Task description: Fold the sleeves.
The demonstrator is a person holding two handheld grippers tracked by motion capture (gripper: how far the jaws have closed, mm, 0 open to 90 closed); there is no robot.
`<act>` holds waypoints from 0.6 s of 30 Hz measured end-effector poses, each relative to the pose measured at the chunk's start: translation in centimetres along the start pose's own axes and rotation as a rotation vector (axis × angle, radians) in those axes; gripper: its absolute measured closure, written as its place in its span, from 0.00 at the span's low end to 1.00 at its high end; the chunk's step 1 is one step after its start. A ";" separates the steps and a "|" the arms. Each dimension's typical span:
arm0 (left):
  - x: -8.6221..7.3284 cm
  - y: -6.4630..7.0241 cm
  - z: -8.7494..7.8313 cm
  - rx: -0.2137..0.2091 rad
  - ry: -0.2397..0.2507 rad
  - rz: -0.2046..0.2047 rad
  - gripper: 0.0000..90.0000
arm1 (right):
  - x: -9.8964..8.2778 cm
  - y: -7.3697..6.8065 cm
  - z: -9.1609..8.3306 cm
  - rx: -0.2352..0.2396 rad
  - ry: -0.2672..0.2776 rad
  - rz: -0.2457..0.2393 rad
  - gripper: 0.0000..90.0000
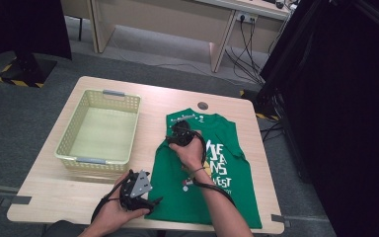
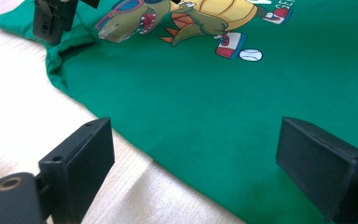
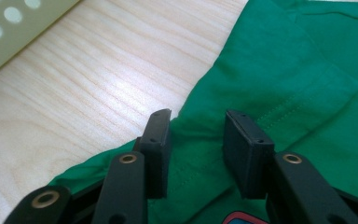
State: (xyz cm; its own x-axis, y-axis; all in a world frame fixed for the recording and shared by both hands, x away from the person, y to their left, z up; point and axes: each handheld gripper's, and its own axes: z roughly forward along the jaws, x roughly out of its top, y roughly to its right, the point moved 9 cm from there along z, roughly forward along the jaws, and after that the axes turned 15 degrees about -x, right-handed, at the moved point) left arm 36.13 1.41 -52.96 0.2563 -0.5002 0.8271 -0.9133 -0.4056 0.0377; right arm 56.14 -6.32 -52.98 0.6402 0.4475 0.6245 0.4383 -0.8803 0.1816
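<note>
Spread wide, the left tool (image 1: 148, 203) hovers at the bottom hem of the green T-shirt (image 1: 212, 192), which lies flat on the surface (image 1: 49, 197), long axis neck-away, hem toward the person. Light, limp cloth: pinch folded edges. Right tool (image 1: 180, 132) sits part-open over the sleeve (image 3: 279, 88), gripping nothing.

On the table (image 1: 49, 190), the basket (image 1: 100, 129) stood toward nine o'clock and the T-shirt (image 1: 207, 197) lay flat toward three o'clock, just beside it. The left gripper (image 1: 148, 206) sat at the shirt's seven o'clock corner, at its hem. The right gripper (image 1: 178, 129) rested on the shirt toward eleven o'clock, near the folded sleeve (image 3: 303, 88).
</note>
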 end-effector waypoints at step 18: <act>0.0 0.0 0.1 0.005 -0.004 0.000 0.12 | -4.7 8.4 -3.0 -0.084 -0.044 0.045 0.54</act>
State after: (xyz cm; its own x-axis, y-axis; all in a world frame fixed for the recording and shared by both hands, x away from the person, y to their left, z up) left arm 36.15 1.37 -53.00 0.2572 -0.5030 0.8252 -0.9117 -0.4094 0.0346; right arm 54.97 -16.32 -52.13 0.6859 0.4117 0.6000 0.3548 -0.9091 0.2183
